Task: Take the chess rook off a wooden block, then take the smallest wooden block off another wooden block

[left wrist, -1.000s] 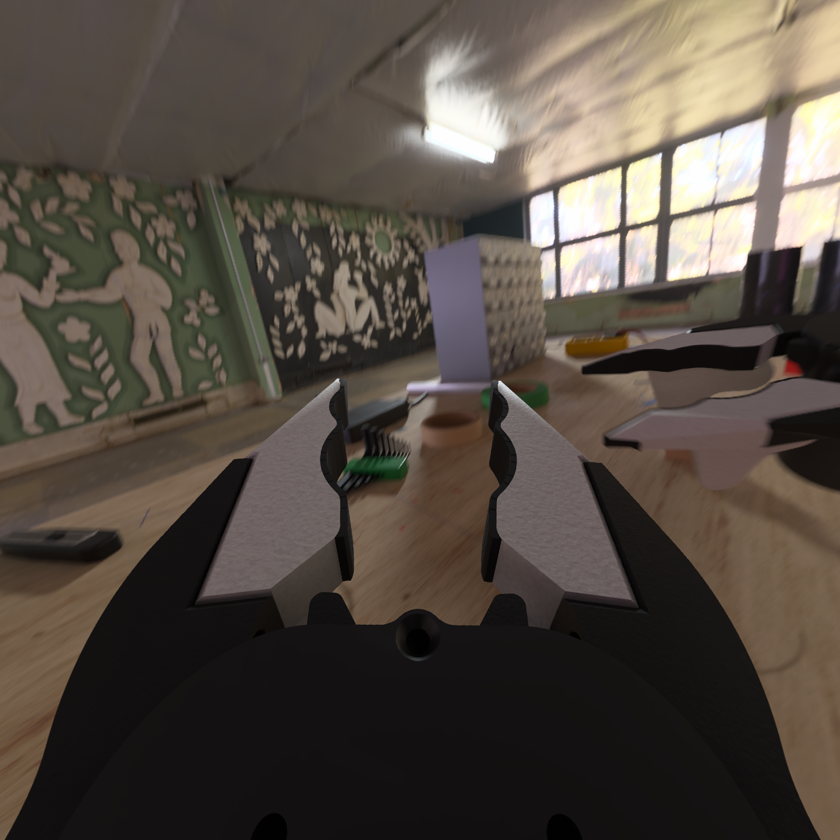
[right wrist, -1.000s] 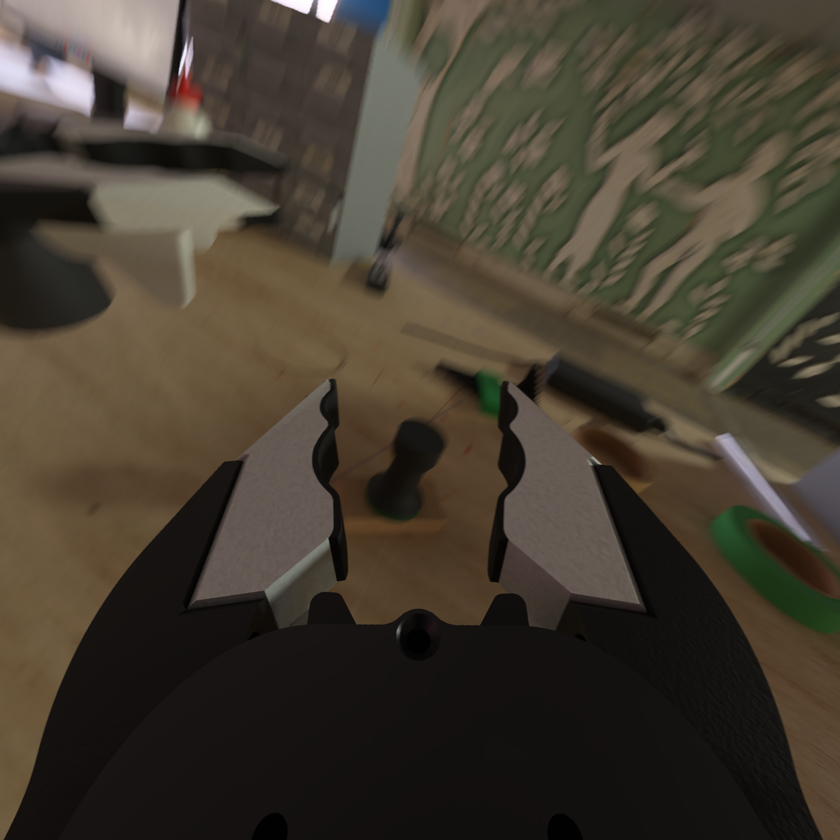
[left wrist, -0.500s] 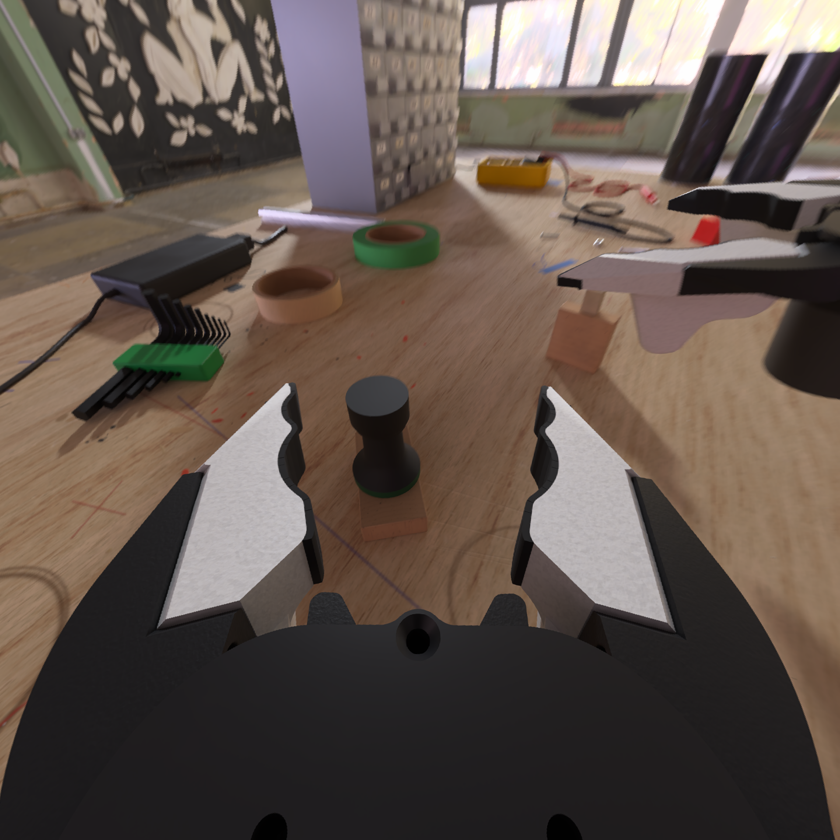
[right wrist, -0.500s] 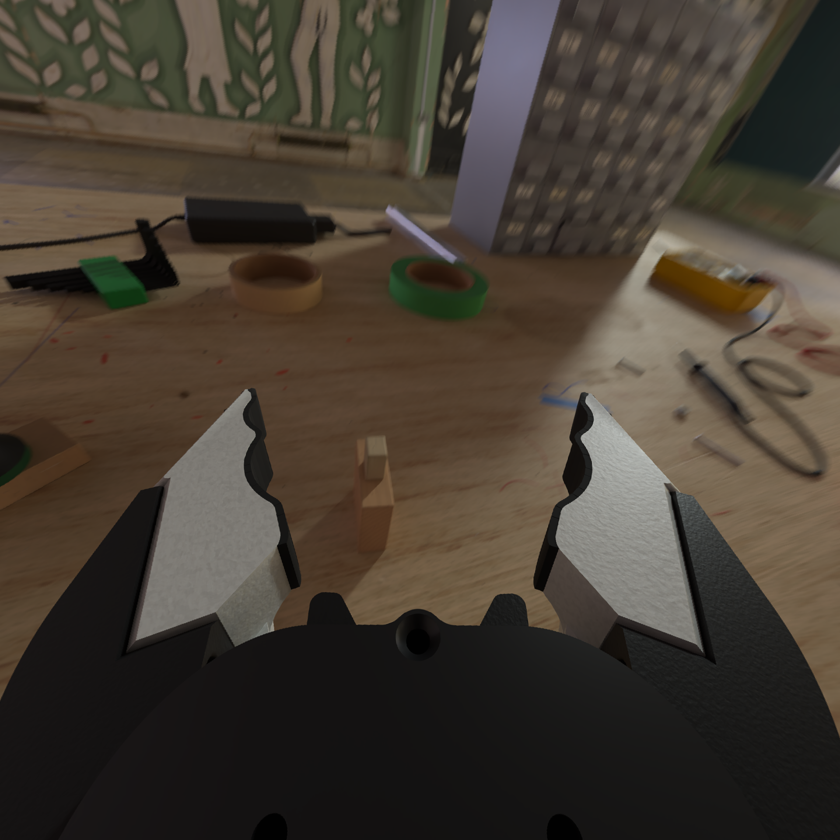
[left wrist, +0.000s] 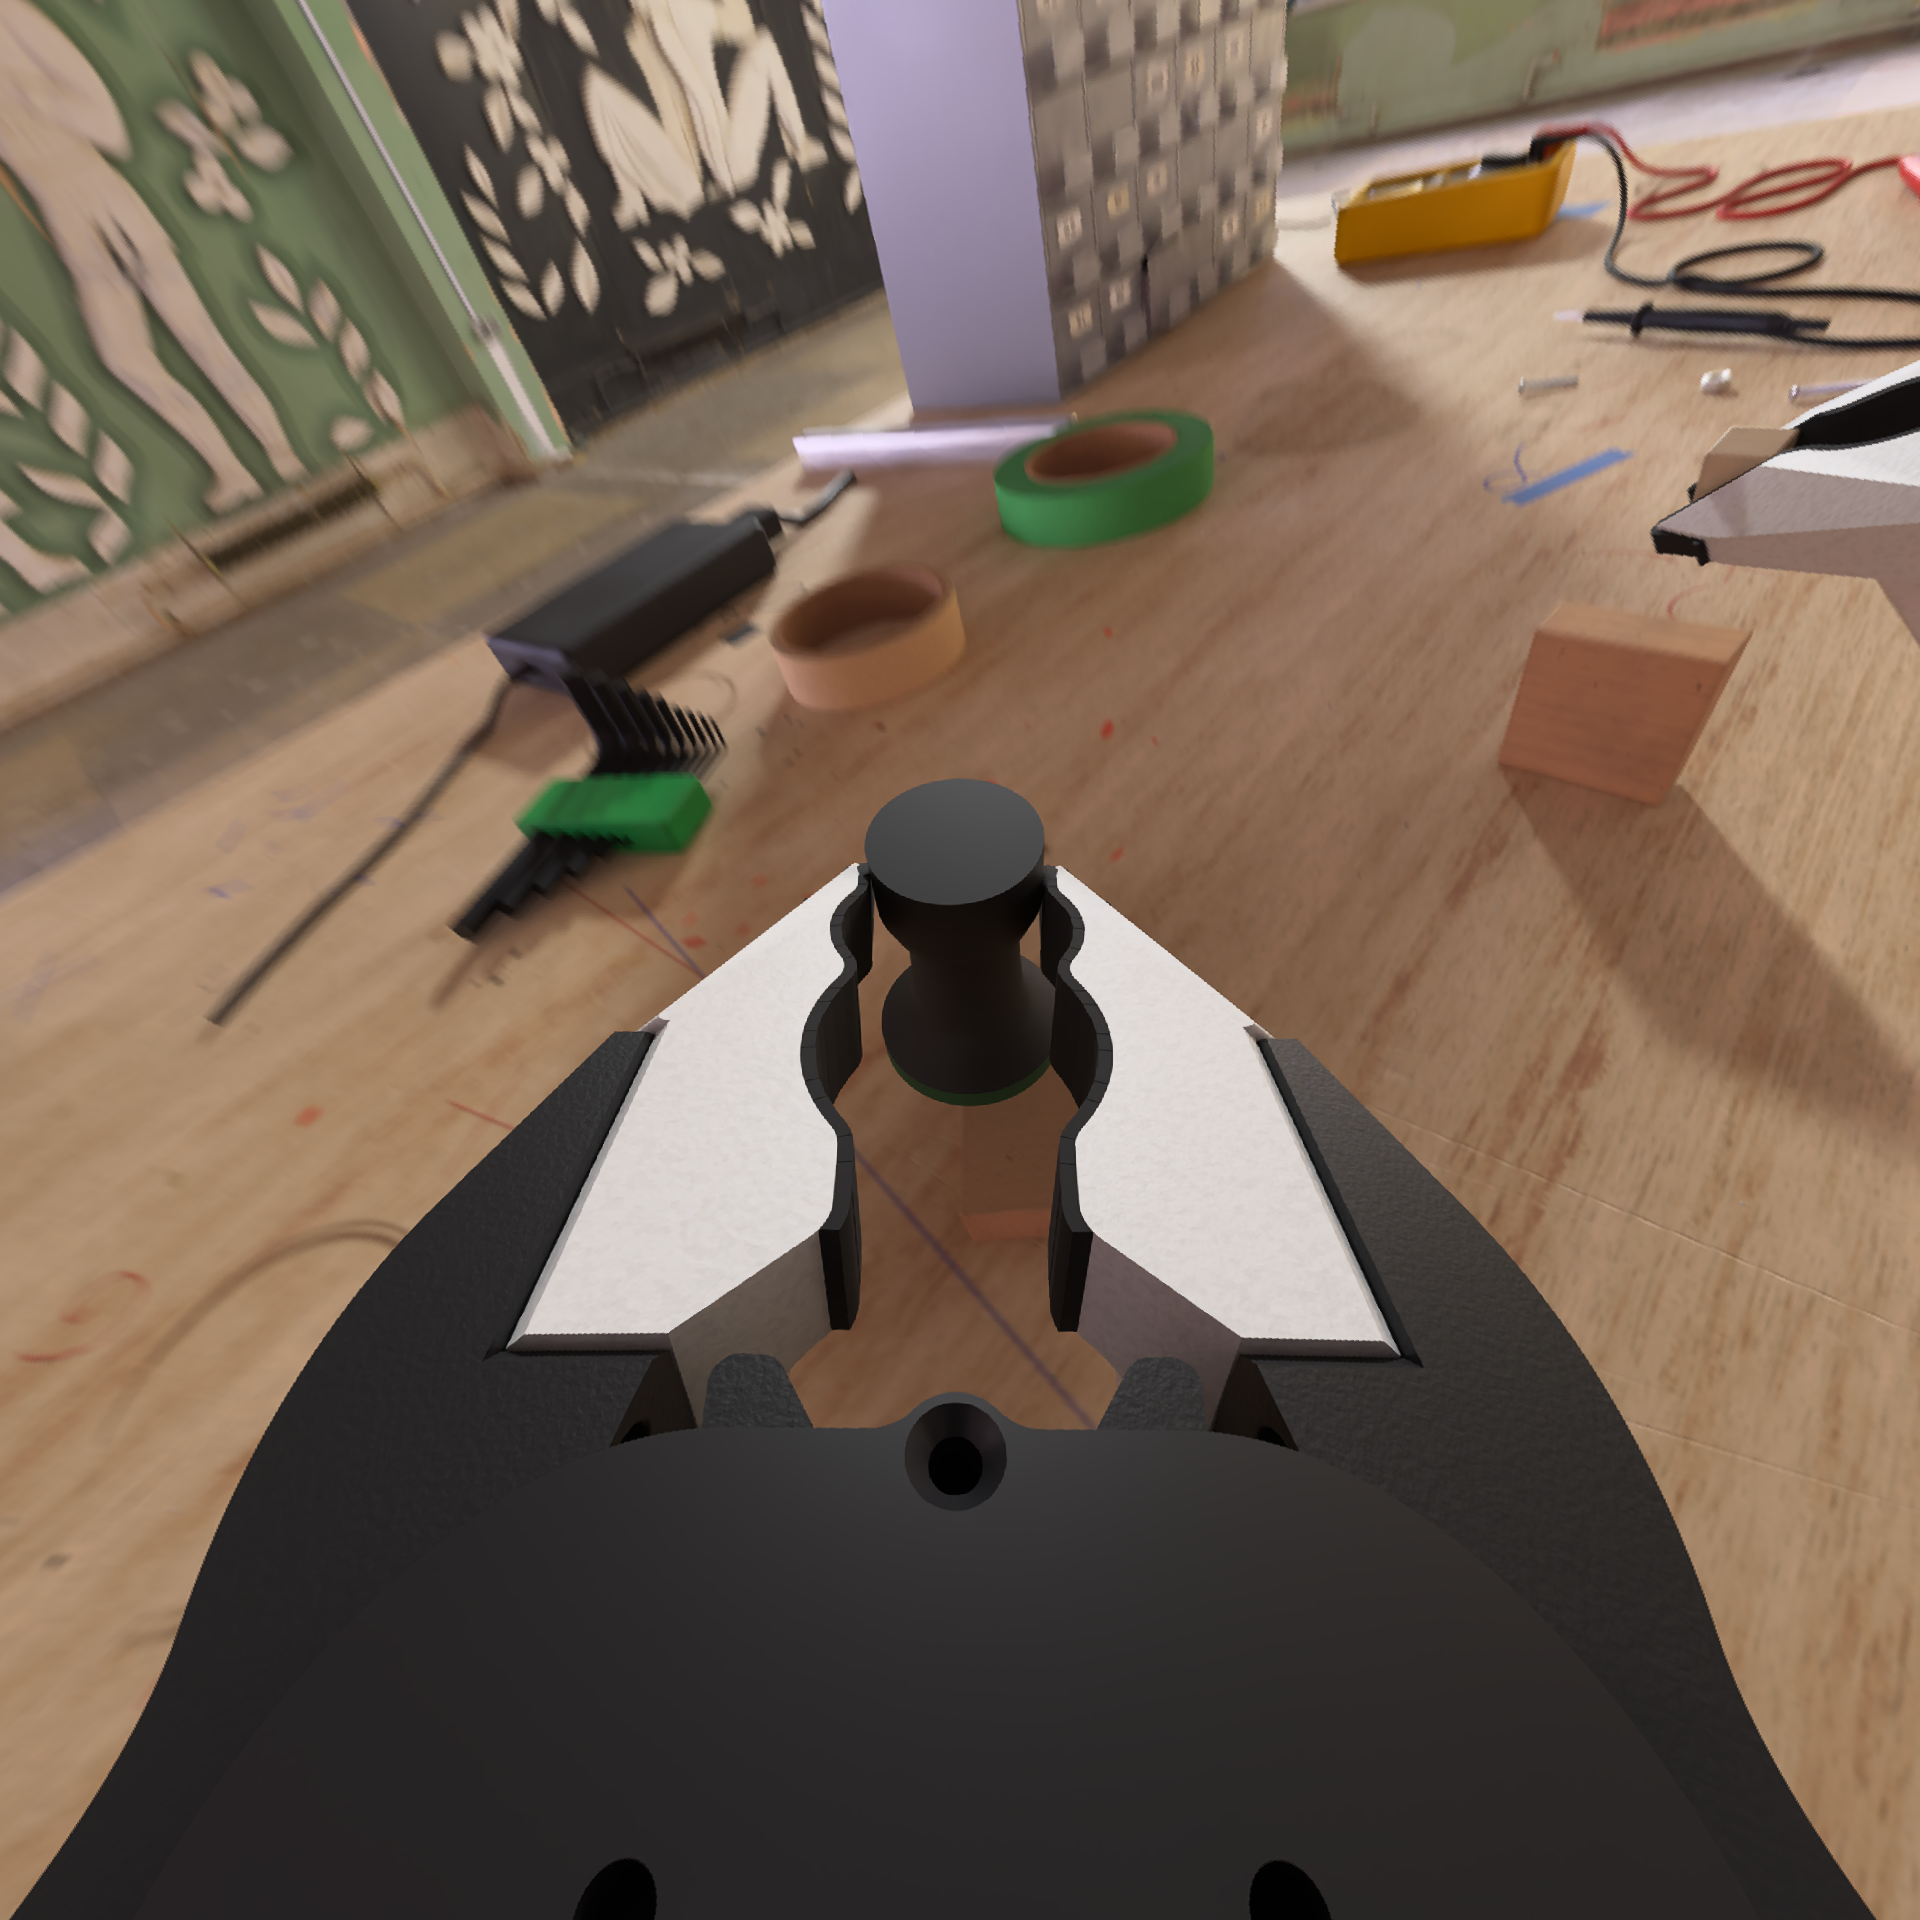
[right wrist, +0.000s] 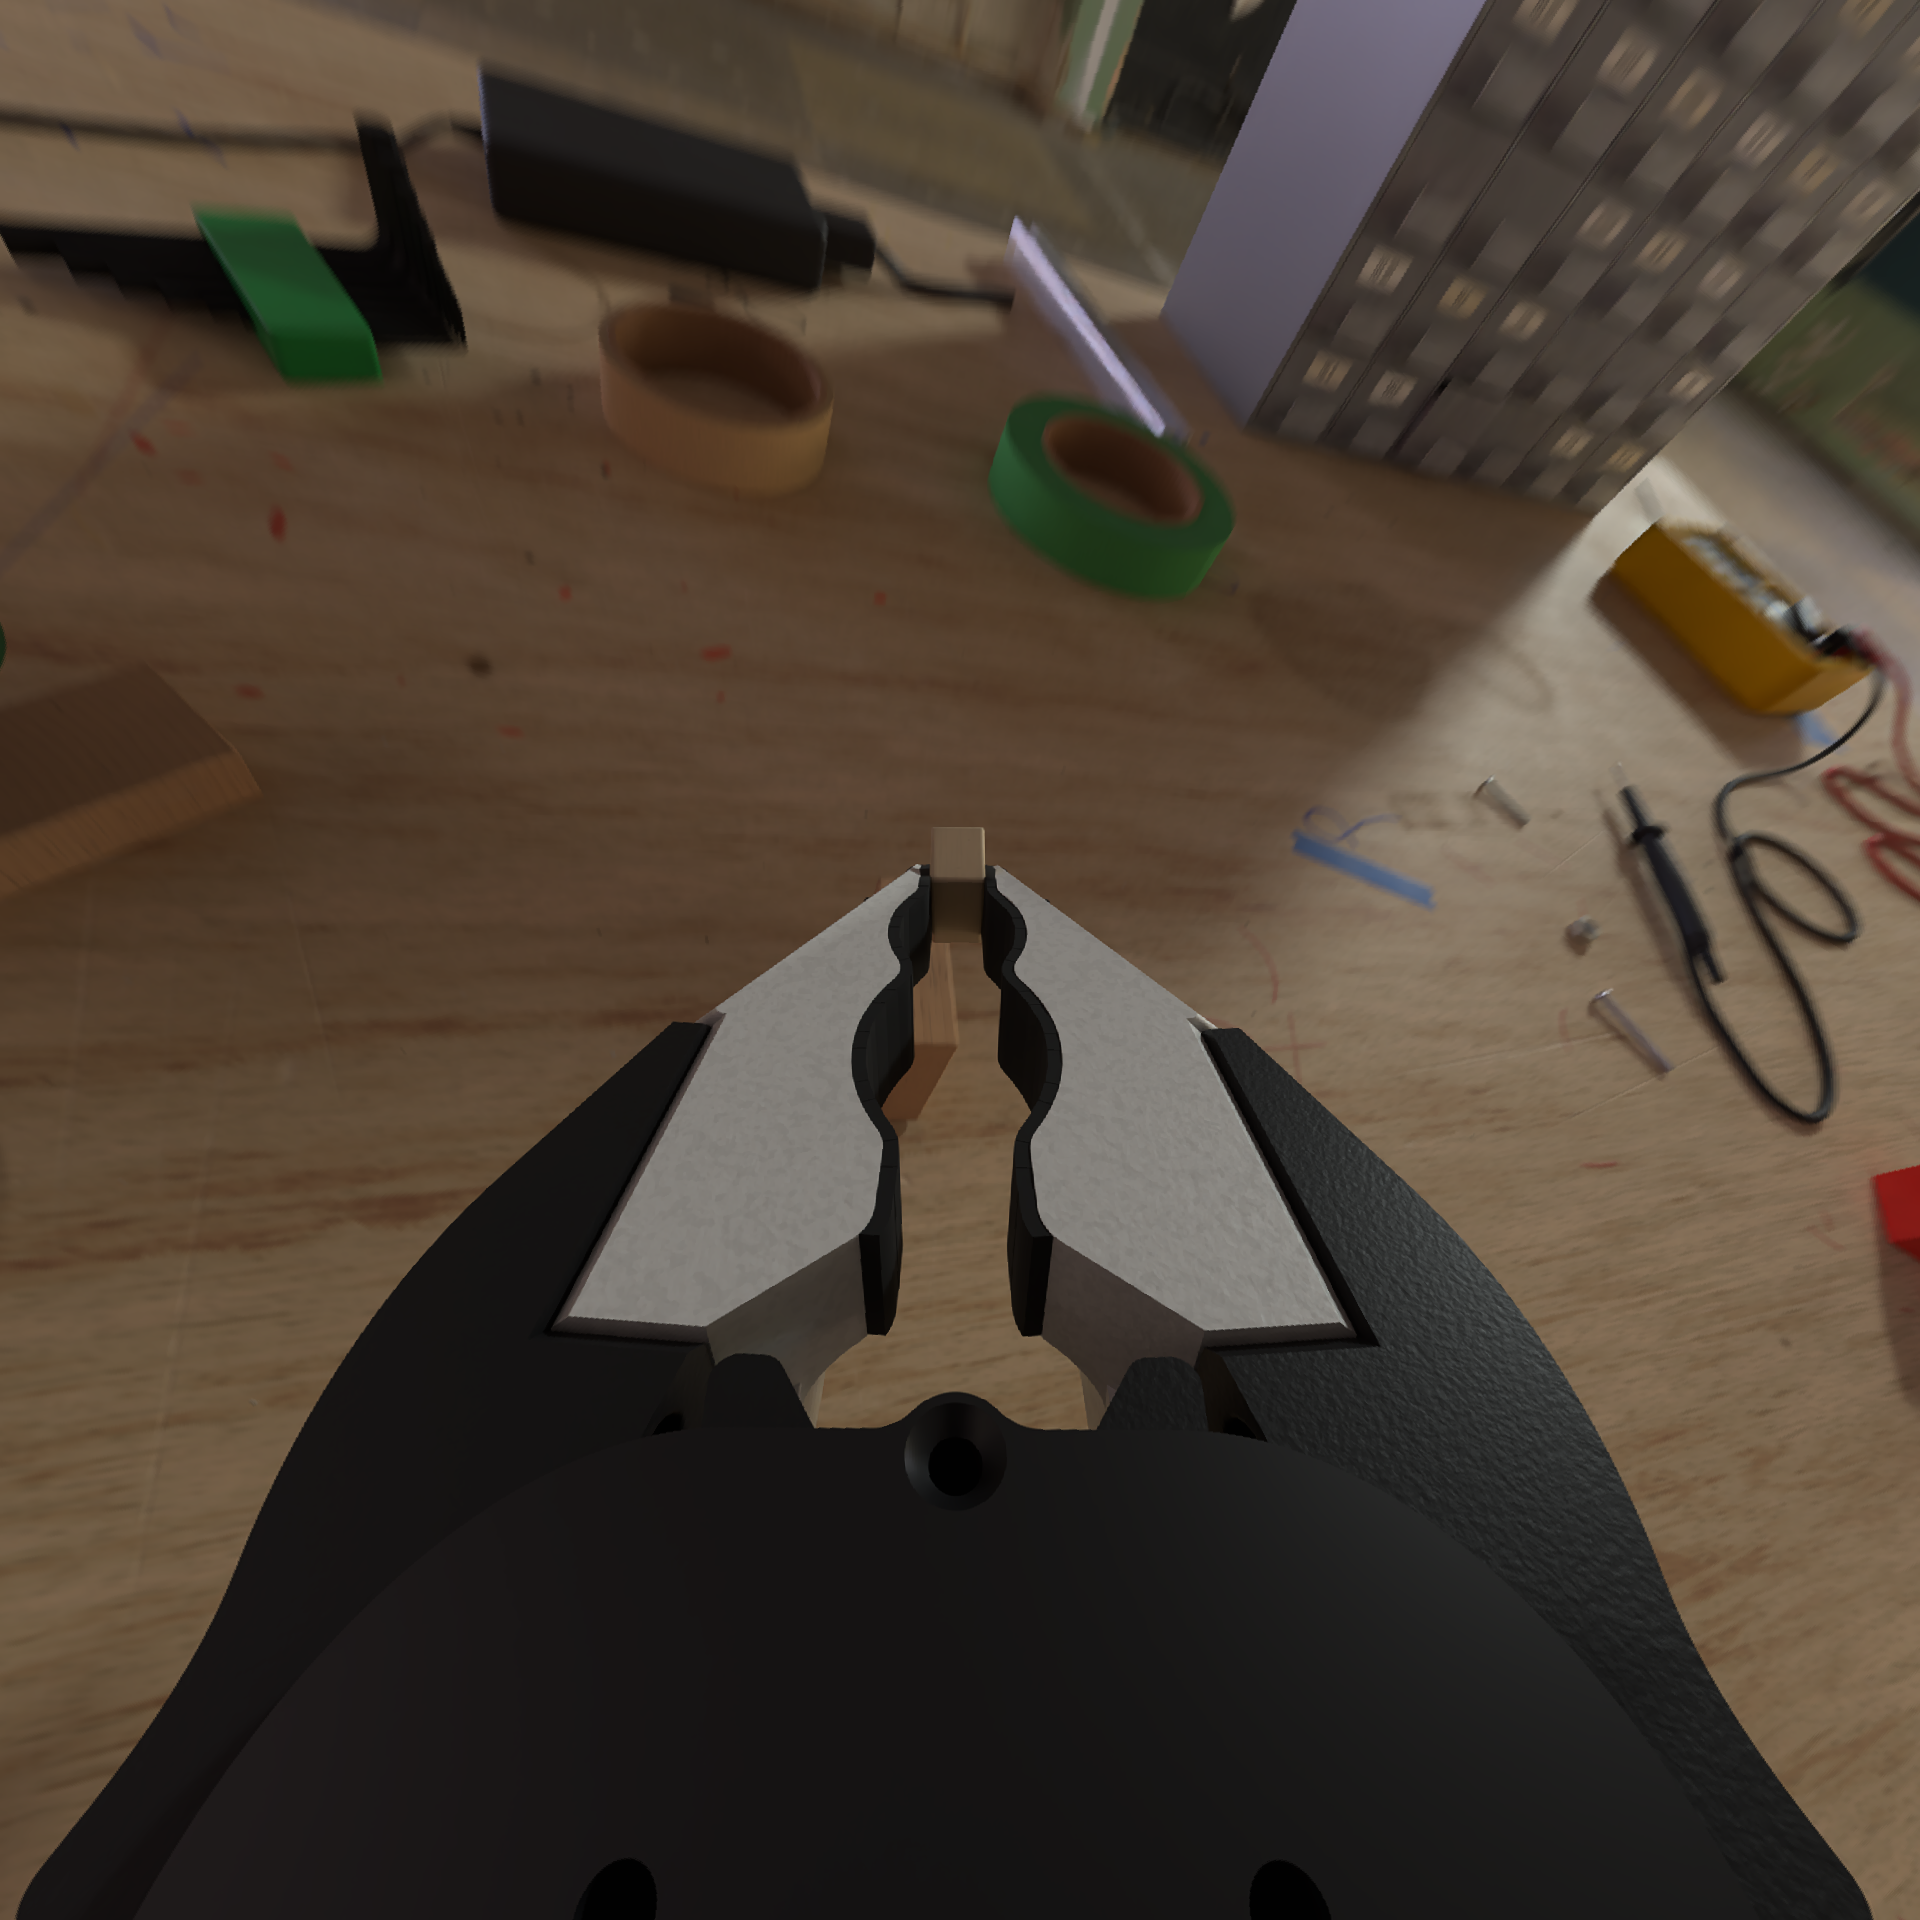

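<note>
My left gripper (left wrist: pixel 954 883) is shut on the black chess rook (left wrist: pixel 954 842), gripping its head. A wooden block (left wrist: pixel 997 1221) shows in shadow under the rook's green-edged base, between the fingers. My right gripper (right wrist: pixel 956 878) is shut on the smallest wooden block (right wrist: pixel 958 854). A larger wooden block (right wrist: pixel 932 1023) lies below it, between the fingers. In the left wrist view the right gripper's fingers (left wrist: pixel 1808 499) hang above that larger block (left wrist: pixel 1621 696), whose top is bare. The rook's block also shows at the left edge of the right wrist view (right wrist: pixel 104 769).
On the wooden table behind stand a green tape roll (left wrist: pixel 1103 478), a tan tape roll (left wrist: pixel 868 639), a green-handled hex key set (left wrist: pixel 613 816), a black power adapter (left wrist: pixel 634 597), a drawer cabinet (left wrist: pixel 1039 187) and a yellow multimeter (left wrist: pixel 1455 203) with leads. Loose screws (right wrist: pixel 1626 1029) lie at the right.
Both grippers were open half a second ago. The left has moved in and shut on the rook. The right has moved in and shut on the smallest block.
</note>
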Motion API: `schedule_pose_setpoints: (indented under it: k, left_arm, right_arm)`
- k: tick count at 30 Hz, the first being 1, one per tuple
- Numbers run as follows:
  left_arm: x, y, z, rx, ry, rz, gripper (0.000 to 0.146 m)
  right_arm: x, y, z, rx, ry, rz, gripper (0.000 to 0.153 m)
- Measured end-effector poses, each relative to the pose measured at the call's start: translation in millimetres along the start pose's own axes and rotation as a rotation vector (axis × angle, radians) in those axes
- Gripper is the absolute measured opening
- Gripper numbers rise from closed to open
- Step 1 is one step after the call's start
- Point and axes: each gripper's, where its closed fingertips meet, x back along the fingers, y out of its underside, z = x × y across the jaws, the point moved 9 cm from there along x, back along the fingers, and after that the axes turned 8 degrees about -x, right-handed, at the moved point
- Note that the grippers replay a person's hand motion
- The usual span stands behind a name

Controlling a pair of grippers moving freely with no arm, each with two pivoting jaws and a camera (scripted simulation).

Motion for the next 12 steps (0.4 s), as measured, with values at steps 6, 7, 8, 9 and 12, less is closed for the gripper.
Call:
schedule_pose_setpoints:
  k: [6, 7, 8, 9, 12]
  left_arm:
    - [39, -43, -37, -0.056, -0.057, 0.118, 0.032]
    - [47, -48, -45, -0.057, -0.064, 0.125, 0.032]
    - [56, -52, -53, -0.054, -0.076, 0.129, 0.032]
    - [65, -54, -61, -0.053, -0.094, 0.131, 0.032]
    - [92, -52, -86, -0.057, -0.178, 0.130, 0.032]
  right_arm:
    - [40, -48, -15, -0.016, 0.019, 0.156, 0.008]
    - [46, -58, -21, -0.006, 0.017, 0.165, 0.008]
    - [51, -67, -27, 0.012, 0.013, 0.174, 0.008]
    - [54, -75, -34, 0.029, 0.004, 0.187, 0.008]
    - [58, -98, -60, 0.048, -0.073, 0.236, 0.008]
